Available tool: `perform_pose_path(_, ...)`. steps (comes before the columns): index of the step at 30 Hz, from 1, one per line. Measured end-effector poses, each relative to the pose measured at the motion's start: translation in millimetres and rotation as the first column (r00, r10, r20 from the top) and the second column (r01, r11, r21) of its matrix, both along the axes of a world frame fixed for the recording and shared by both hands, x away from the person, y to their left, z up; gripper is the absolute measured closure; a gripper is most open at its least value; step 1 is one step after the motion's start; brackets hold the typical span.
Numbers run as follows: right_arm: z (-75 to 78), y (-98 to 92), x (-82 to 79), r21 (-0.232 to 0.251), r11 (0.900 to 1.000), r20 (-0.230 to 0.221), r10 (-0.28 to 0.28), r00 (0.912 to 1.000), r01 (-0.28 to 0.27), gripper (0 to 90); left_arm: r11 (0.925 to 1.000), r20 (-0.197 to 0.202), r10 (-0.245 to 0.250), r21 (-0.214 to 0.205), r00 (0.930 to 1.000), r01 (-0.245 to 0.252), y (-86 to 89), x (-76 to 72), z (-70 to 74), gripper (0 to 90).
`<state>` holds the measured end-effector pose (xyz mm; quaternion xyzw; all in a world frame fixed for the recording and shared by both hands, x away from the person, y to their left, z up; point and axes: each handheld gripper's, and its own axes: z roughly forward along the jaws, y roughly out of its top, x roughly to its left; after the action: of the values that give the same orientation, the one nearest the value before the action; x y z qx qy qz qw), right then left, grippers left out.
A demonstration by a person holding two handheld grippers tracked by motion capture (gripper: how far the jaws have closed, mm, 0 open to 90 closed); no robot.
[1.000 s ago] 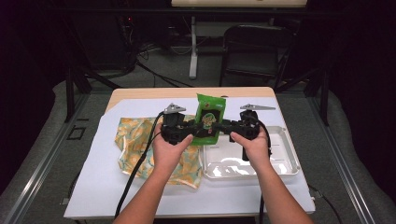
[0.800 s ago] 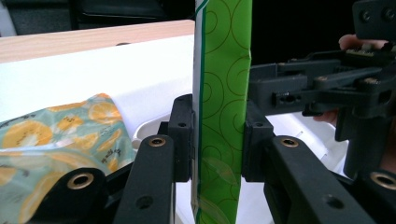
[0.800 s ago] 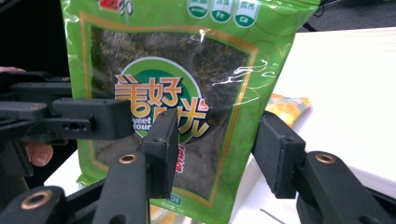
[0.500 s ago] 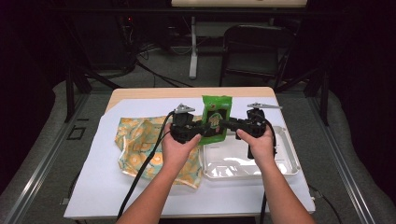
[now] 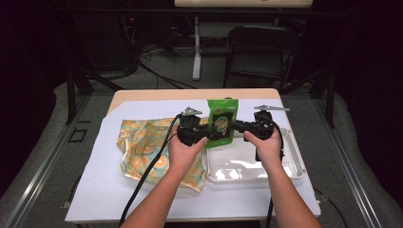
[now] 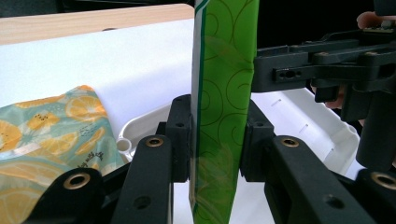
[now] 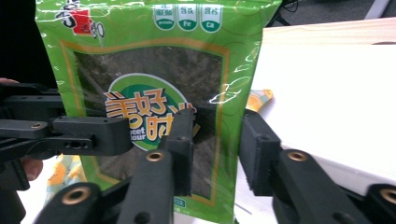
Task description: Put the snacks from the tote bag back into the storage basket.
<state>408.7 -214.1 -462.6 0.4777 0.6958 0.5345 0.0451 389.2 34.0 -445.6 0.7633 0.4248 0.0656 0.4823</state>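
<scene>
A green snack pouch with a dark window and printed label stands upright in the air over the table. My left gripper comes in from the left and is shut on its lower left part. In the left gripper view the pouch runs edge-on between the pads of the left gripper. My right gripper reaches in from the right. Its jaws have just been closing, and the right edge of the pouch sits between the two jaws of the right gripper, one jaw in front of the printed face.
A clear plastic tray lies below the right hand, also seen as the tray past the pouch. A flat bag with an orange-slice print lies left of it on a white sheet over the wooden table.
The pouch has shifted a little to the right and gone from tilted to upright. The left hand followed it. The right gripper's jaws have narrowed around the pouch's edge.
</scene>
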Motion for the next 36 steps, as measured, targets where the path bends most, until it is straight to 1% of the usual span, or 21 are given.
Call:
perform_pose_path(5, -2.8, -4.4, 1.8, -0.011, 0.9999, -0.006, -0.008, 0.9999, 0.008, 78.2, 0.9999, -0.012, -0.004, -0.01, 0.9999, 0.004, -2.2, 2.5, -3.0, 70.8)
perform_pose_path(6, -3.1, -5.3, 2.2, -0.008, 0.9999, -0.009, -0.007, 0.9999, 0.007, 80.0, 0.9999, -0.013, -0.005, -0.011, 0.9999, 0.005, -2.4, 3.0, -3.3, 70.9)
perform_pose_path(8, -3.9, -7.4, 2.9, -0.019, 0.9998, -0.014, -0.01, 0.9998, 0.01, 83.0, 0.9998, -0.022, -0.01, -0.017, 0.9997, 0.009, -3.1, 4.4, -4.4, 71.1)
perform_pose_path(11, -5.2, -10.1, 3.8, -0.025, 0.9995, -0.02, -0.017, 0.9996, 0.017, 86.6, 0.9997, -0.025, -0.004, -0.026, 0.9997, 0.004, -5.5, 5.5, -6.3, 71.2)
perform_pose_path(13, -6.4, -12.2, 4.7, -0.026, 0.9995, -0.028, -0.021, 0.9994, 0.02, 88.1, 0.9997, -0.022, -0.008, -0.022, 0.9997, 0.007, -7.3, 6.4, -7.8, 71.2)
perform_pose_path(15, -7.4, -13.9, 5.2, -0.021, 0.9995, -0.034, -0.025, 0.9991, 0.025, 88.8, 0.9998, -0.022, -0.008, -0.02, 0.9997, 0.007, -8.7, 7.0, -8.9, 71.1)
perform_pose_path(22, -11.1, -16.0, 7.5, -0.045, 0.9982, -0.042, -0.042, 0.9982, 0.04, 89.5, 1.0, -0.019, -0.005, -0.001, 0.9998, 0.005, -14.2, 9.9, -15.1, 70.5)
perform_pose_path(25, -13.2, -17.5, 8.9, -0.063, 0.9974, -0.047, -0.04, 0.9981, 0.037, 89.5, 0.9999, -0.028, -0.007, 0.015, 0.9996, 0.008, -16.9, 12.2, -19.6, 69.9)
perform_pose_path(27, -15.8, -18.3, 10.2, -0.075, 0.9962, -0.056, -0.049, 0.9973, 0.044, 89.6, 0.9997, -0.034, -0.004, 0.024, 0.9994, 0.005, -18.6, 13.9, -22.9, 69.2)
perform_pose_path(29, -18.3, -19.1, 11.4, -0.078, 0.9957, -0.064, -0.054, 0.9964, 0.049, 89.6, 0.9995, -0.029, 0.0, 0.032, 0.9996, 0.001, -19.9, 15.7, -26.2, 68.2)
perform_pose_path(30, -19.8, -19.8, 12.2, -0.079, 0.9957, -0.067, -0.054, 0.9963, 0.049, 89.6, 0.9994, -0.034, 0.003, 0.035, 0.9994, -0.002, -20.5, 16.8, -27.7, 67.9)
perform_pose_path(31, -21.0, -20.4, 12.9, -0.078, 0.9957, -0.072, -0.055, 0.9959, 0.049, 89.6, 0.9995, -0.047, 0.005, 0.03, 0.9989, -0.004, -21.6, 17.5, -29.4, 67.9)
perform_pose_path(33, -23.2, -21.1, 13.9, -0.083, 0.9948, -0.079, -0.065, 0.9948, 0.058, 89.6, 0.9993, -0.042, 0.011, 0.035, 0.9991, -0.009, -23.3, 19.0, -32.2, 67.5)
perform_pose_path(34, -24.1, -21.3, 14.4, -0.082, 0.9947, -0.082, -0.068, 0.9943, 0.062, 89.6, 0.999, -0.046, 0.007, 0.044, 0.9989, -0.005, -23.6, 19.9, -33.5, 67.2)
perform_pose_path(35, -24.7, -22.2, 14.8, -0.088, 0.9944, -0.088, -0.067, 0.9939, 0.059, 89.6, 0.999, -0.043, 0.011, 0.043, 0.999, -0.009, -24.7, 20.9, -35.5, 66.8)
perform_pose_path(36, -25.5, -22.4, 15.2, -0.088, 0.9941, -0.089, -0.071, 0.9935, 0.063, 89.6, 0.9988, -0.049, 0.012, 0.047, 0.9987, -0.009, -25.1, 21.8, -37.2, 66.4)
